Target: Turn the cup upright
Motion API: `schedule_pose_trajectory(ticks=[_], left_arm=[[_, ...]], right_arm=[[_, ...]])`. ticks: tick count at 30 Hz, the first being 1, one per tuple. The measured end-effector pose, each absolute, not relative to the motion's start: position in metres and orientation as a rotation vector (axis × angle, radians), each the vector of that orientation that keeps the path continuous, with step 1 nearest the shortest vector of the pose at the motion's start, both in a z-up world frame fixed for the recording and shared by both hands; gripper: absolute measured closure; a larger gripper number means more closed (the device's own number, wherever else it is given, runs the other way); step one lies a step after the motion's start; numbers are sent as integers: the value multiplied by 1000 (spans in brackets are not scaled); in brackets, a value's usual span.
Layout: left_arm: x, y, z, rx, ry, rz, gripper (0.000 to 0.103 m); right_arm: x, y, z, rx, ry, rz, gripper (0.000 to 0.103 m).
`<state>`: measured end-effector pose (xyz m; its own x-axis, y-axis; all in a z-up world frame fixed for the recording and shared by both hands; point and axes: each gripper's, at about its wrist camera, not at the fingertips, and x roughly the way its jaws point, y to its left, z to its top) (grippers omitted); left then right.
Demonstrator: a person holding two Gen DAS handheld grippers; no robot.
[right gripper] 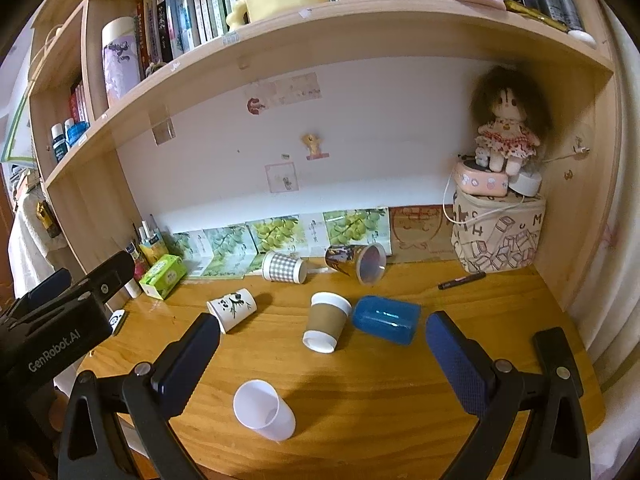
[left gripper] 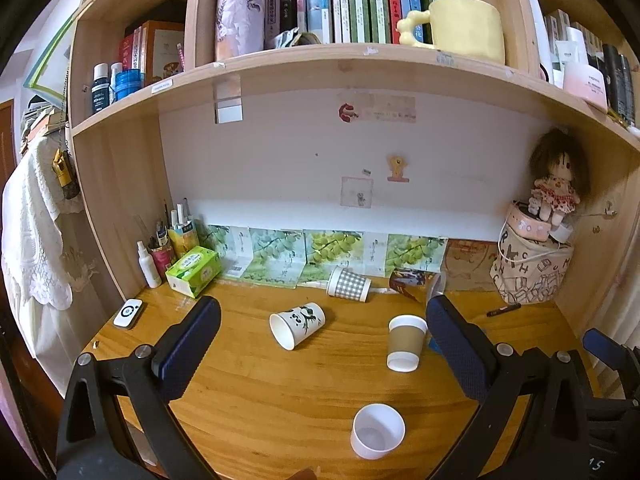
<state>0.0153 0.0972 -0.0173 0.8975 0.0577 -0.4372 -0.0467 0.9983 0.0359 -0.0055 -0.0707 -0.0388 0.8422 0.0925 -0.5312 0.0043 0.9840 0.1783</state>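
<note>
Both sets wide apart, holding nothing: left tongs (left gripper: pixel 323 318) and right tongs (right gripper: pixel 323 334) hovering over the wooden counter (right gripper: pixel 360 400), with several cups scattered ahead

Nearest to both: white plastic cup (right gripper: pixel 262 410), just below and inside the left finger of the right tongs, apparently on its side or strongly tilted with its open mouth toward the camera; from the left wrist view the same cup (left gripper: pixel 378 430) sits low between the fingers, mouth facing up at the lens, so hard to say whether lying or already standing

Straight ahead of the right tongs: brown-sleeved paper cup (right gripper: pixel 326 322), tipped over, its base touching or just beside a blue translucent cup (right gripper: pixel 386 320) lying on its side. Further left and beyond: bamboo-print paper cup (right gripper: pixel 232 309) on its side. Furthest back, by the wall: gingham cup (right gripper: pixel 284 267) and a dark printed cup (right gripper: pixel 356 262), both down

Probably very light, thin-walled and easy to crush or squirt out of a hard pinch; smooth plastic likely slippery. Best taken across the mid-wall with gentle closure, not at the flexible rim, then rotated onto its base. Round bodies prone to rolling away if nudged
</note>
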Motion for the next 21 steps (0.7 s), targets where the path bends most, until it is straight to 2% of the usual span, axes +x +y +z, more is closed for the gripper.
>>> schedule_pose_trajectory(ticks=[21], left_arm=[[8,94,-21,43,486,32,0]], right_arm=[[-16,-69,-44,184,615,32,0]])
